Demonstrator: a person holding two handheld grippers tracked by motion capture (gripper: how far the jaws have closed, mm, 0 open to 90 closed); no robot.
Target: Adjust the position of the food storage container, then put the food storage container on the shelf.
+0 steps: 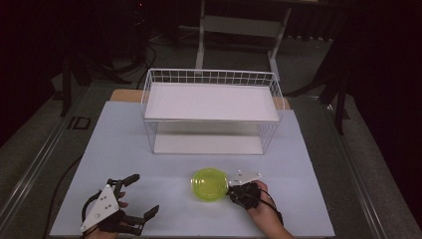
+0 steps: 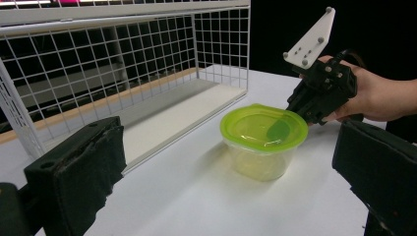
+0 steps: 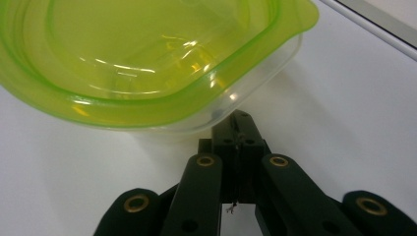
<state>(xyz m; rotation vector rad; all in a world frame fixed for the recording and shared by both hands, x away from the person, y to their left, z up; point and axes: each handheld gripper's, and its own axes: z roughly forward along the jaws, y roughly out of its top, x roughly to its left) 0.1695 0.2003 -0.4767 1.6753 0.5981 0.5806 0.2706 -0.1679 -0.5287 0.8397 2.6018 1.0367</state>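
white table (image 1: 124,149); white wire rack (image 1: 211,112) sits toward 12 o'clock of the tabletop, two solid white shelves inside a mesh frame, open side facing the person; clear tub with a lime-green lid (image 1: 209,184) stands upright on the table at roughly 6 o'clock from the rack, near it but apart, lid on top.

right gripper (image 1: 230,190) comes in at the tub's 3 o'clock side, held by the person's right hand (image 1: 263,206); in the right gripper view its jaws are pressed together with no gap, tips just under the lid's rim against the clear wall; clenched, and they seem to pinch nothing, touching or just beside the tub; grey three-cornered plate (image 1: 244,177) rides on top, pointing toward 2 o'clock.

left gripper (image 1: 146,195) rests at 7 o'clock of the table, well apart from the tub, at the tub's 9 o'clock; jaws spread wide, released, nothing between them; in the left gripper view the tub shows between its two black pads (image 2: 78,172) farther off, right gripper at the lid's far edge.

dark floor around the table.
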